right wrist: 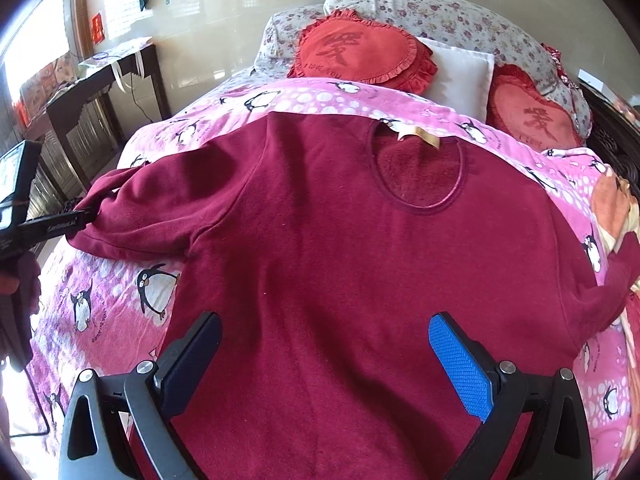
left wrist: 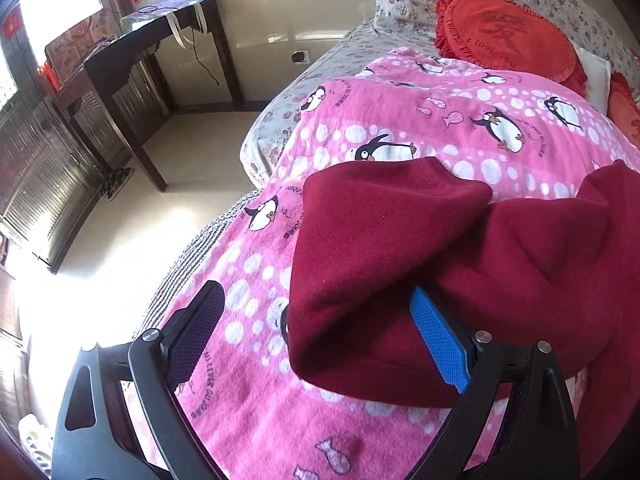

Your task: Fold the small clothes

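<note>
A dark red long-sleeved top lies spread flat, neck opening away from me, on a pink penguin blanket. My right gripper is open and empty, hovering over the top's lower body. My left gripper is open at the end of the top's left sleeve; the sleeve cuff lies between the jaws and drapes over the blue pad. In the right wrist view the left gripper shows at the sleeve end.
Red heart cushions and a white pillow lie at the head of the bed. A dark wooden table stands on the floor left of the bed. The bed edge runs close to the left gripper.
</note>
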Demonstrator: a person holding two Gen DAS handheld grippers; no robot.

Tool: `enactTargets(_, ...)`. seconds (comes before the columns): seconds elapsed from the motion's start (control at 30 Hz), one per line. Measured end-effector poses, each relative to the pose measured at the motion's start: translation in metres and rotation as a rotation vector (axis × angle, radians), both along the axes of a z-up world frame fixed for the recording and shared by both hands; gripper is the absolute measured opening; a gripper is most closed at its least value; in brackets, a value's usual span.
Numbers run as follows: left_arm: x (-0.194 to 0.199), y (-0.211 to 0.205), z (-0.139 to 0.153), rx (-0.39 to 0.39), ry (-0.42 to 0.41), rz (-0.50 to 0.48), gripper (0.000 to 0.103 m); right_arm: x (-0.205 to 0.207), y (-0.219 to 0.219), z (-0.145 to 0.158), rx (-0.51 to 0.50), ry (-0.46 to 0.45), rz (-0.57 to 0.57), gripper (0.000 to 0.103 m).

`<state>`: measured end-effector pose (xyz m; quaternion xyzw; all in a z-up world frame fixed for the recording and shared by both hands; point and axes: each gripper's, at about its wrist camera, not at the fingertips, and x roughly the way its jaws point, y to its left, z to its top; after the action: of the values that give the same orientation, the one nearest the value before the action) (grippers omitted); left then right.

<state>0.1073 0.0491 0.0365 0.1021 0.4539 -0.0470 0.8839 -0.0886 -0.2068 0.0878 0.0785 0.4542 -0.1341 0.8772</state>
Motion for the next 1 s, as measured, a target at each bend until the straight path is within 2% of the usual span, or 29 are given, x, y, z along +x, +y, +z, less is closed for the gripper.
enactTargets(0.2,0.021,-0.001,-0.002,-0.019,-0.009,-0.004,0.092,0.015,0.007,-0.007,0.011,0.024,0.025,0.103)
enactTargets(0.27,0.026,0.0,-0.004,-0.054,0.008,-0.015,0.082,0.019,0.01,-0.007,0.005,0.024,0.032,0.103)
enactTargets(0.33,0.03,0.001,-0.005,-0.109,0.036,-0.027,0.056,0.023,0.013,-0.007,0.008,0.022,0.041,0.103)
enactTargets(0.37,0.032,0.001,-0.005,-0.134,0.047,-0.031,0.05,0.024,0.015,-0.007,0.009,0.022,0.042,0.103)
enactTargets(0.43,0.033,-0.001,-0.005,-0.128,0.049,-0.028,0.022,0.025,0.016,-0.007,0.016,0.022,0.043,0.103)
enactTargets(0.47,0.032,-0.001,-0.004,-0.131,0.05,-0.027,0.016,0.026,0.017,-0.008,0.021,0.023,0.042,0.103)
enactTargets(0.5,0.029,0.001,0.0,-0.154,0.049,-0.029,0.014,0.026,0.017,-0.008,0.026,0.025,0.042,0.103)
enactTargets(0.57,0.02,0.005,0.015,-0.251,0.043,-0.051,0.011,0.025,0.017,-0.008,0.033,0.026,0.045,0.103)
enactTargets(0.8,-0.028,-0.017,0.096,-0.529,-0.017,-0.21,0.011,0.019,0.0,-0.005,0.056,0.004,0.003,0.103)
enactTargets(0.9,-0.049,-0.043,0.124,-0.61,-0.036,-0.298,0.011,0.012,-0.018,0.002,0.085,-0.028,-0.054,0.103)
enactTargets(1.0,-0.074,-0.078,0.13,-0.665,-0.012,-0.401,0.011,0.004,-0.036,0.01,0.107,-0.057,-0.098,0.103)
